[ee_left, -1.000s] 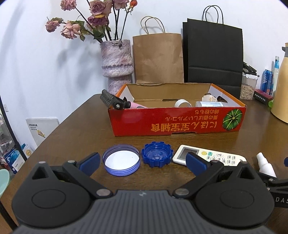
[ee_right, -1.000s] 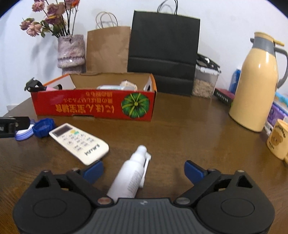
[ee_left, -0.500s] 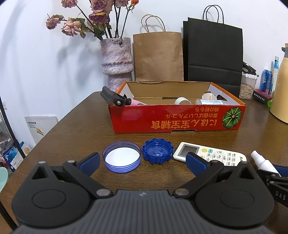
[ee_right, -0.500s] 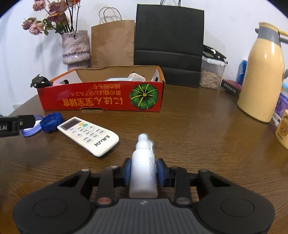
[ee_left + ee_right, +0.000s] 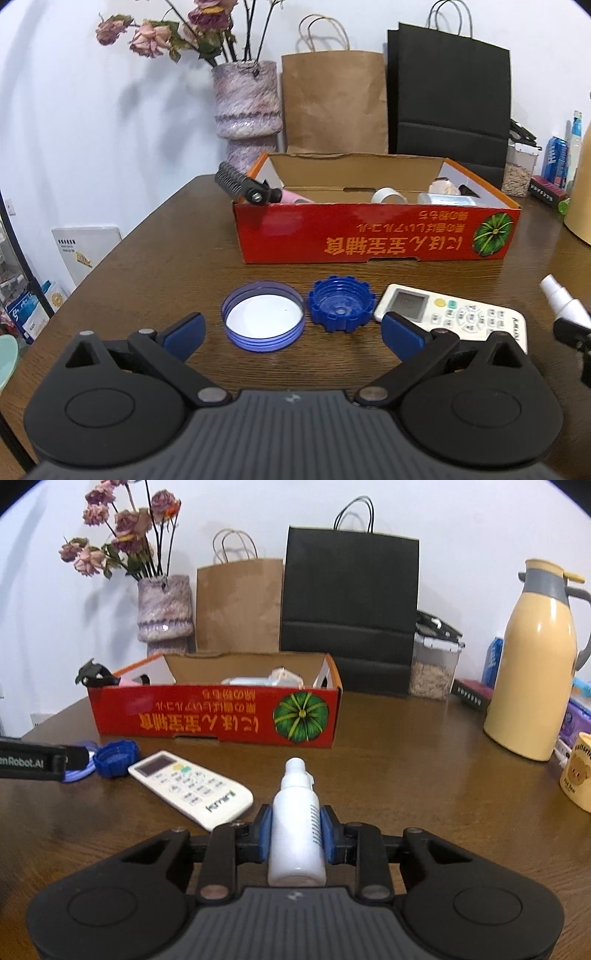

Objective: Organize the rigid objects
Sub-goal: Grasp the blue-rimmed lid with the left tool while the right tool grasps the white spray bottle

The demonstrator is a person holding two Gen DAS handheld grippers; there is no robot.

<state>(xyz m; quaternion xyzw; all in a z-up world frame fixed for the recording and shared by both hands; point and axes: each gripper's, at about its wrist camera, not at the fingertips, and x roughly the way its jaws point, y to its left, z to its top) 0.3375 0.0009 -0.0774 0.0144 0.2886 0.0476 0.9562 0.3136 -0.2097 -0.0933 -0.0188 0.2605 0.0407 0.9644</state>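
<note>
The jaws of the left gripper (image 5: 291, 332) stand spread and empty above the purple lid (image 5: 263, 320) and blue cap (image 5: 341, 308). The right gripper (image 5: 296, 834) pinches the white spray bottle (image 5: 297, 834) at mid-body. The bottle's long axis runs along the fingers and its nozzle points toward the red box (image 5: 218, 716). I think it is best to lift it straight and keep the grip firm, because the smooth round body may slip.

Both grippers are black plastic: ribbed grey-black centre, round side discs, silver pivot screws, blue finger pads (image 5: 184, 330).
</note>
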